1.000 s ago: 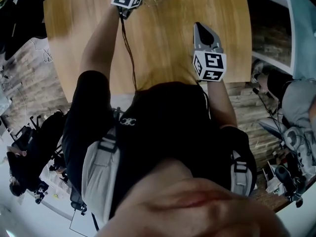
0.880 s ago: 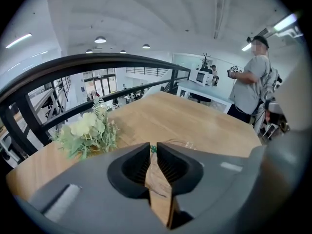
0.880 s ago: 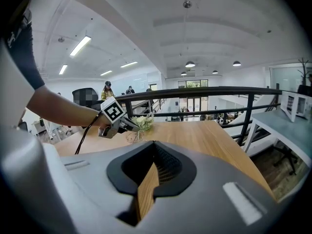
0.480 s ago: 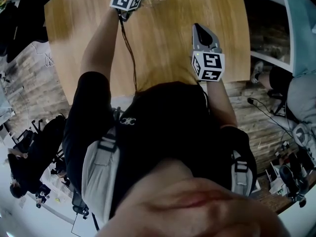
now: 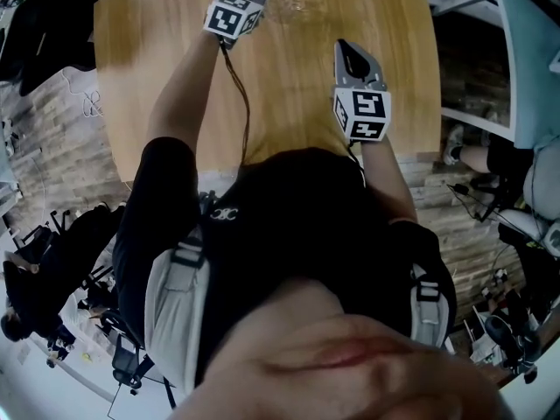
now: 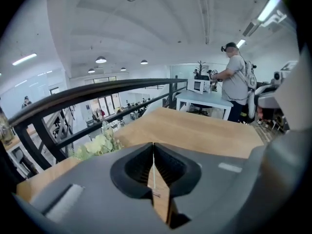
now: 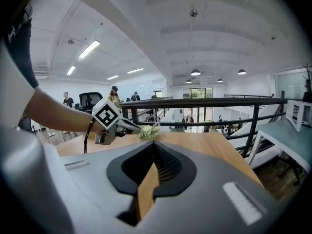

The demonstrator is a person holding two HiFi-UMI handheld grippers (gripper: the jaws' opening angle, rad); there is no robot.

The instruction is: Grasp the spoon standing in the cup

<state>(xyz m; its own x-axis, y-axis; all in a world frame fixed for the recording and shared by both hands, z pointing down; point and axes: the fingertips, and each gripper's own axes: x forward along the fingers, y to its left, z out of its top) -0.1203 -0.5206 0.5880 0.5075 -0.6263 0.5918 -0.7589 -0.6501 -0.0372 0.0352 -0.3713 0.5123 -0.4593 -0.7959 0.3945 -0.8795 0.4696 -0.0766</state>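
Fingers (image 6: pixel 136 167) of the left gripper (image 6: pixel 153 146) have just been closing and now meet tip to tip. Only a thin pale sliver shows in the seam between them, and I cannot tell whether that is a spoon handle or just light. The right gripper (image 7: pixel 154 144) is closed too, with nothing between its fingers but the wood of the counter (image 5: pixel 297 103) showing behind.

Seen from above, the left gripper reaches to the counter's far edge at 12 o'clock, much where it was a moment ago. The right gripper hangs back at about 4 o'clock from it. So the closing is the real change. I judge it to be the grab itself, but whether it caught anything remains unproven.

No view plainly shows the spoon or the cup. A faint glassy shape (image 5: pixel 296 5) lies just at 3 o'clock of the left fingers and may be the cup. From the right gripper view, the left fingers point at a bunch of pale flowers (image 7: pixel 149 132).

By my count:
- Grippers: two.
- Counter: one.
- Bunches of flowers: one.
- Glassy shapes: one.
- Spoons that I can be sure of: none.
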